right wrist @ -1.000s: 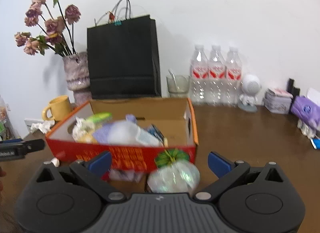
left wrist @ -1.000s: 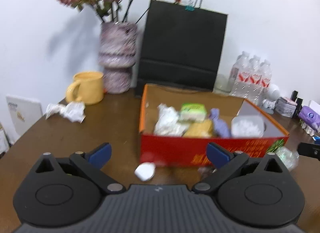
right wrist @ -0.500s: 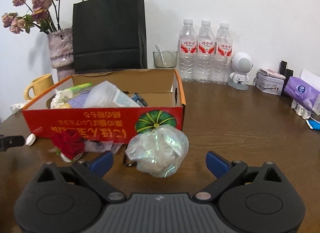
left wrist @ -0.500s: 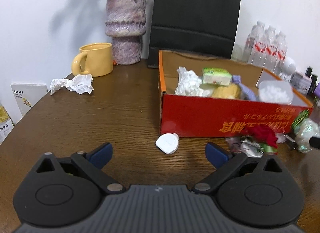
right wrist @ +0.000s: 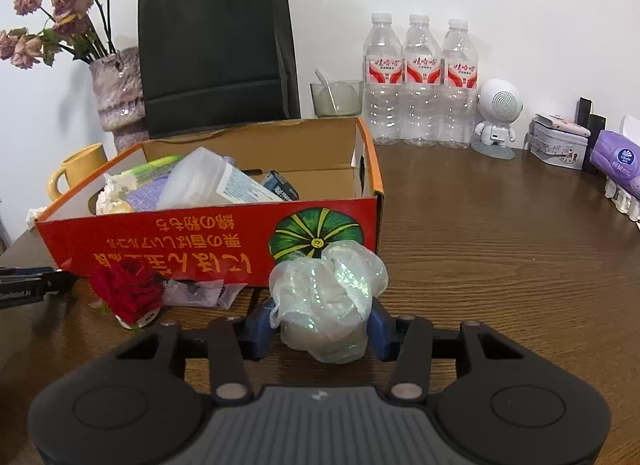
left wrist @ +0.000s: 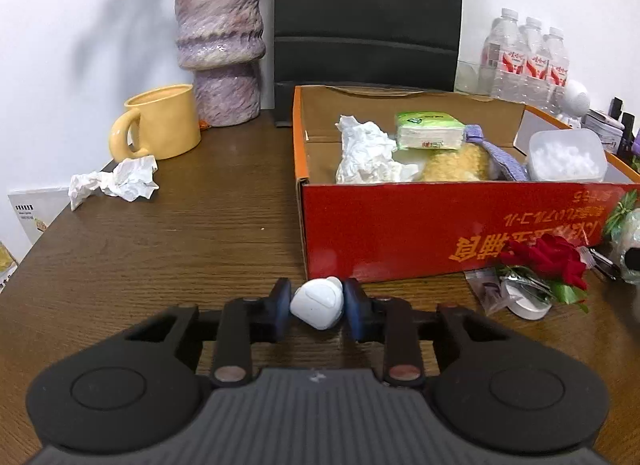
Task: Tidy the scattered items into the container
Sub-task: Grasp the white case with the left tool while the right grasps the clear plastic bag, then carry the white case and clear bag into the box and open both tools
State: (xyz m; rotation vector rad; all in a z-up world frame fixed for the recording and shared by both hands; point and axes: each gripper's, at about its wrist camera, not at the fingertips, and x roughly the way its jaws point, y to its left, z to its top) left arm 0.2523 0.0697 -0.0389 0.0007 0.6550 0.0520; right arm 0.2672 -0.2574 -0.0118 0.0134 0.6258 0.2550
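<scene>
Left wrist view: we found the left gripper (left wrist: 317, 304) clamped on a small white case (left wrist: 318, 303), its blue pads (left wrist: 281, 301) pressing both sides, low over the table (left wrist: 192, 241) just before the near-left corner of the red box (left wrist: 420, 225). We noted the box already held a crumpled tissue (left wrist: 366, 155), a tissue pack (left wrist: 430, 131), a purple cloth (left wrist: 494, 149) and a clear tub (left wrist: 566, 155). A paper wad (left wrist: 114, 181) lay on the table near a yellow mug (left wrist: 160, 123), well apart from the box. A red rose (left wrist: 548, 261) lay against the box front.

Right wrist view: we recorded the right gripper (right wrist: 320, 325) closed on an iridescent plastic ball (right wrist: 326, 297), at table level, just in front of the box's pumpkin print (right wrist: 316, 231).
</scene>
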